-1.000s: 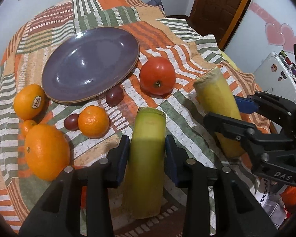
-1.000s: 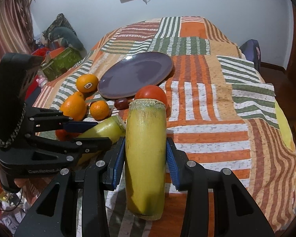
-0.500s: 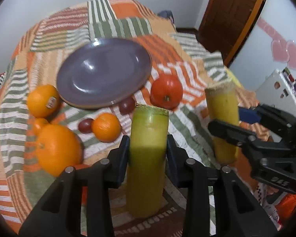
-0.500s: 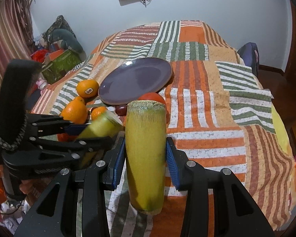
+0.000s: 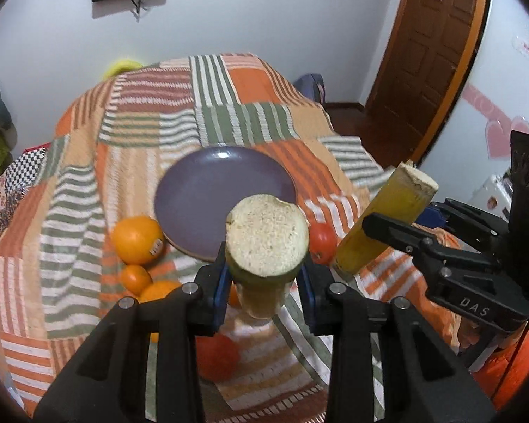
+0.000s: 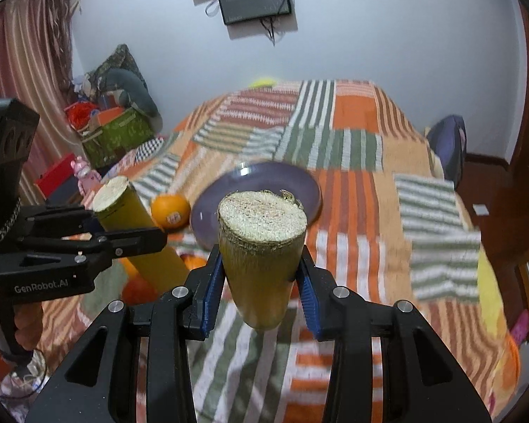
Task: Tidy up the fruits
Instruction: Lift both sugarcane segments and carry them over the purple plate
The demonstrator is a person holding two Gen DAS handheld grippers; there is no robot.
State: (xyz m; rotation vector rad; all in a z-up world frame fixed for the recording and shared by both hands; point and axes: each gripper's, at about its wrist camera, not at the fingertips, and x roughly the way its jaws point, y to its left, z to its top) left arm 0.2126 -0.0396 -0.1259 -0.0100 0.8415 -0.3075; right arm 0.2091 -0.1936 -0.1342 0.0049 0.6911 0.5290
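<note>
Both wrist views face purple plate (image 5: 208, 190) (image 6: 264, 183) across bedspread.

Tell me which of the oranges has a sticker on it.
The orange touching the purple plate at its left rim; a label shows on its lower right side. The smaller oranges nearer the left gripper show none.

Beside the purple plate (image 5: 208, 190): two sugarcane pieces (image 5: 266, 243); three oranges (image 5: 137, 239); two tomatoes (image 5: 321, 243).
</note>
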